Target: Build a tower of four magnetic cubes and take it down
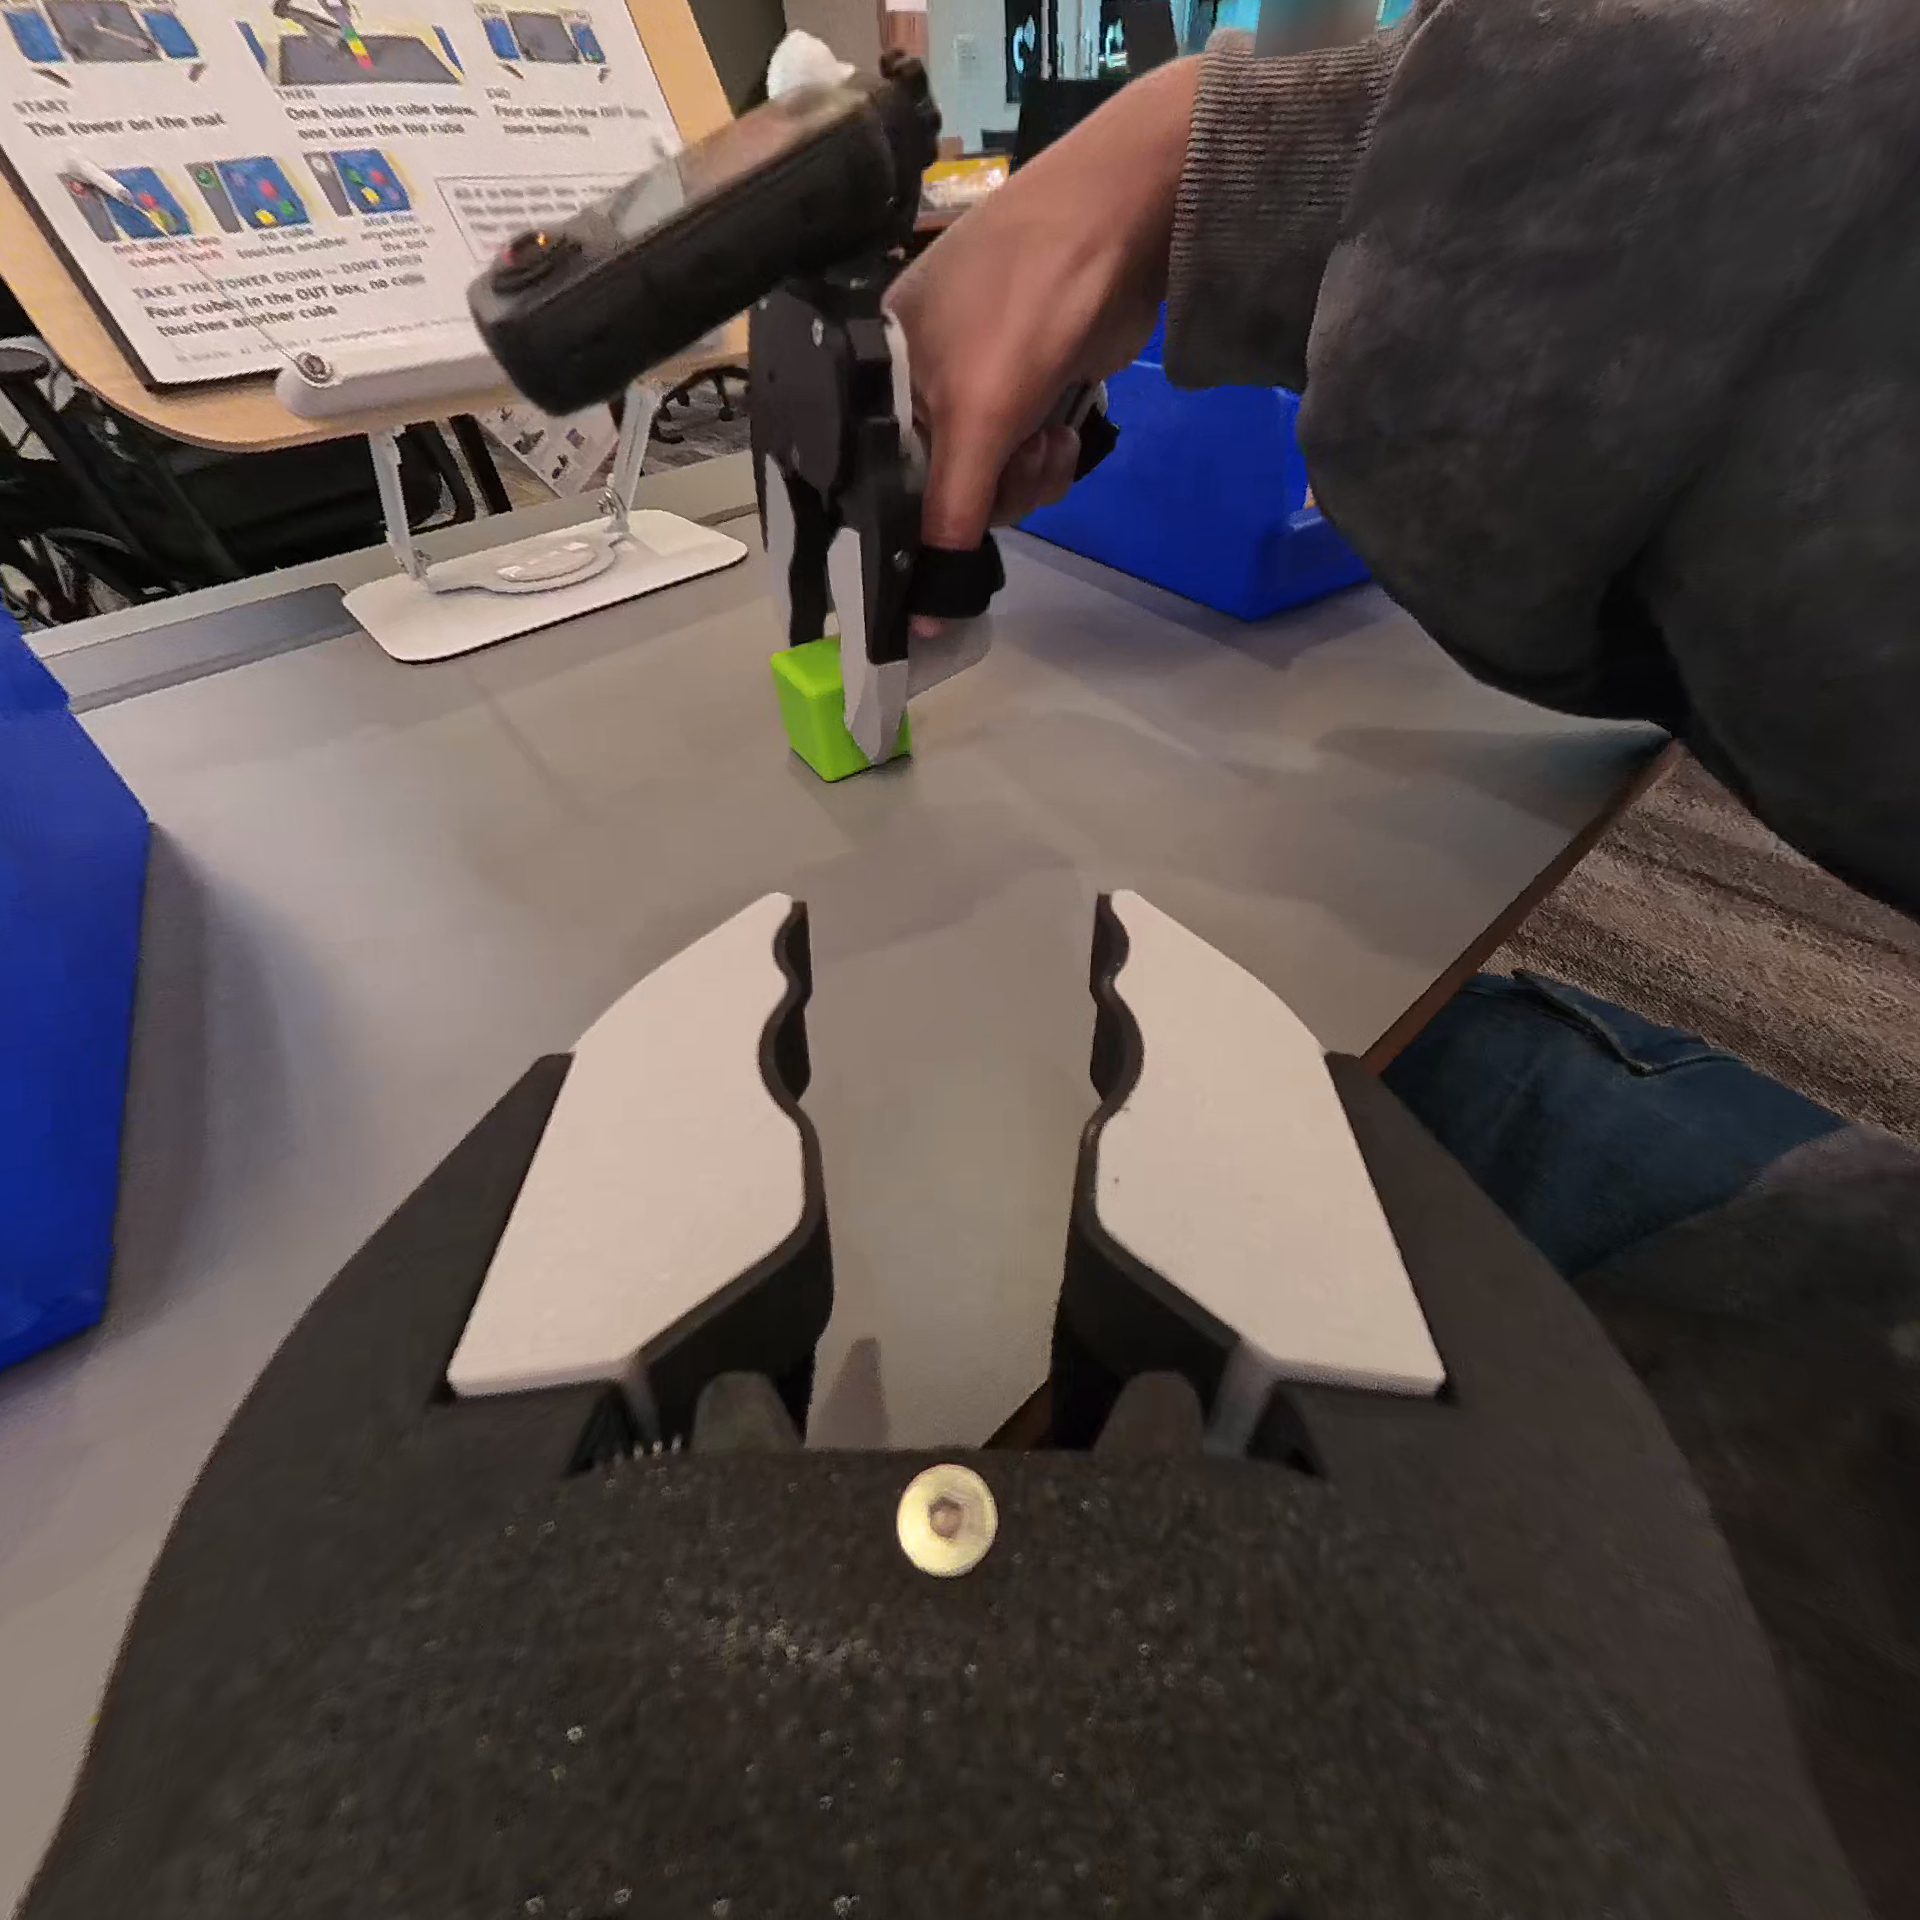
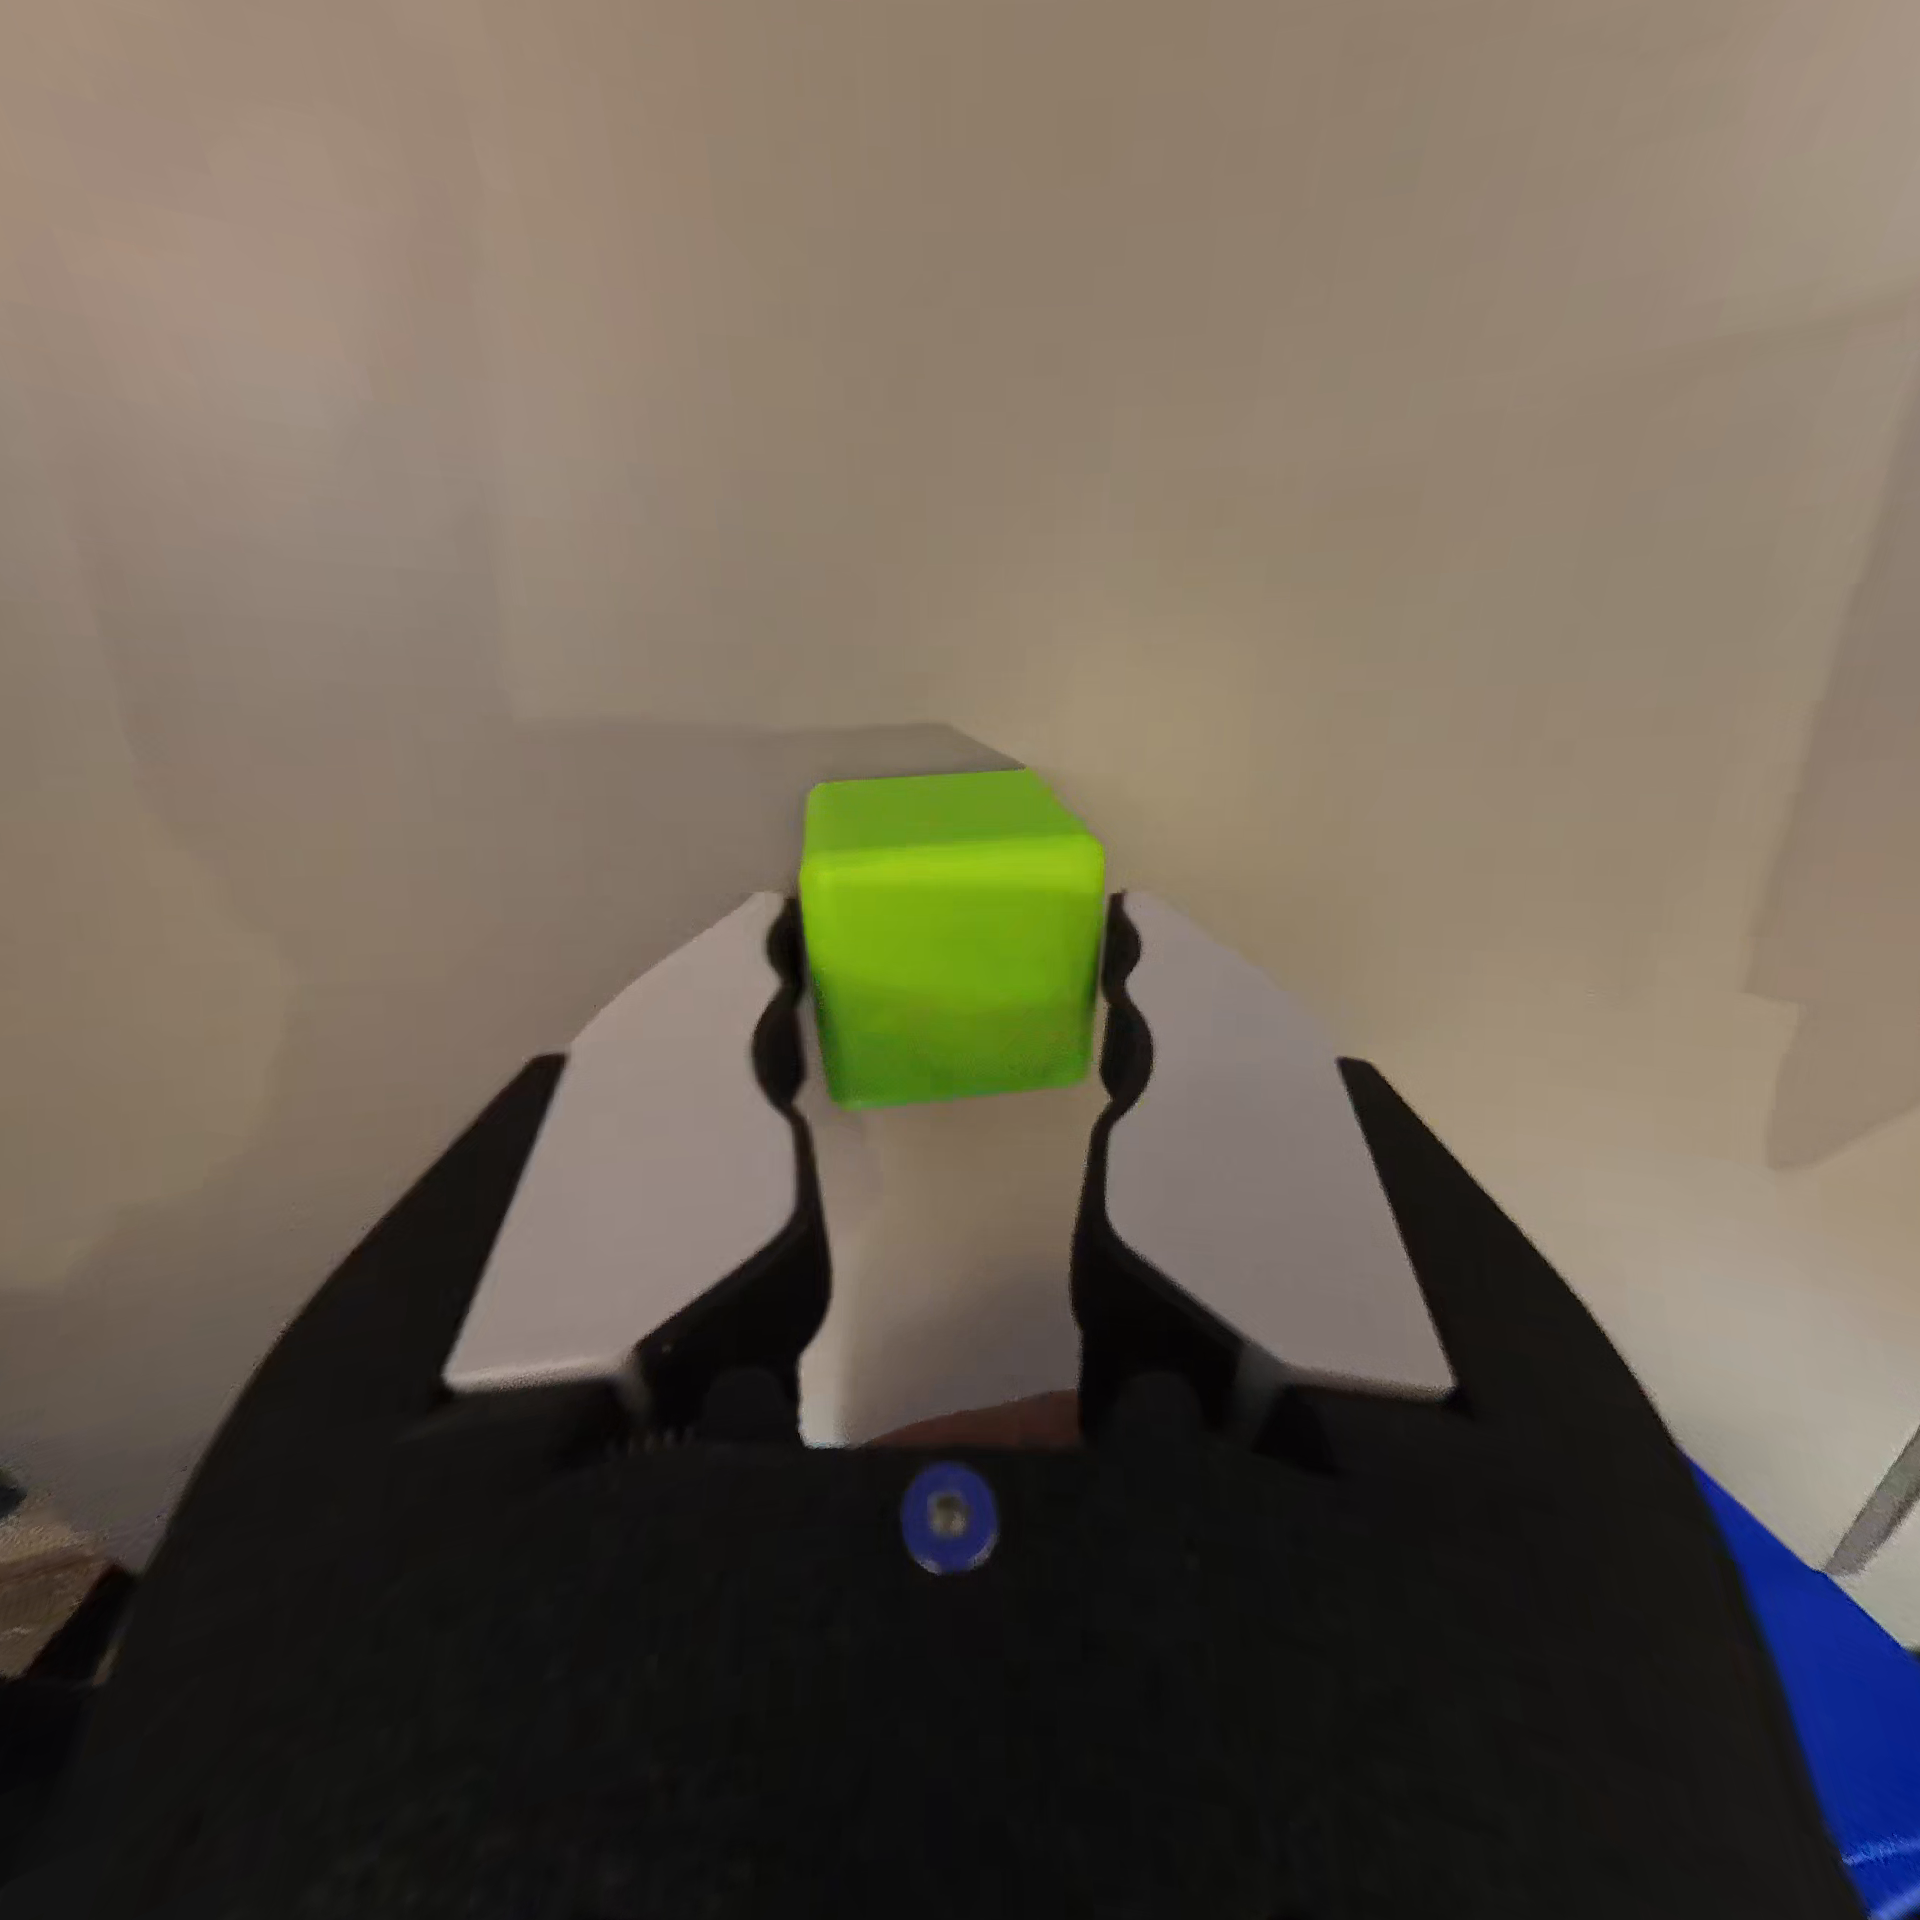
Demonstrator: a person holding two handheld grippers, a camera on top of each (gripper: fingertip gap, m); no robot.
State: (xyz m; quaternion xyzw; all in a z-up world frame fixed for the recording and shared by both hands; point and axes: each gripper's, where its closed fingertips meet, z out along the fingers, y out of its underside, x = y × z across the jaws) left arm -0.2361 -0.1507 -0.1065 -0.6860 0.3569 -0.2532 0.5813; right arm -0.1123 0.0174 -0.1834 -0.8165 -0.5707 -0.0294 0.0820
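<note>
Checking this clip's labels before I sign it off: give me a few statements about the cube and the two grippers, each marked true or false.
1. The green cube sits on the grey table. True.
2. The right gripper has its fingers on either side of the cube. True.
3. The left gripper holds a cube. False: it is open and empty.
4. A second cube is stacked on the green one. False: it stands alone.
5. Blue boxes stand at the table's sides. True.

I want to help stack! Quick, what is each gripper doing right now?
Left gripper: open, holding nothing, above the grey table.
Right gripper: shut on the bright green plastic cube, which sits on the table.
</note>
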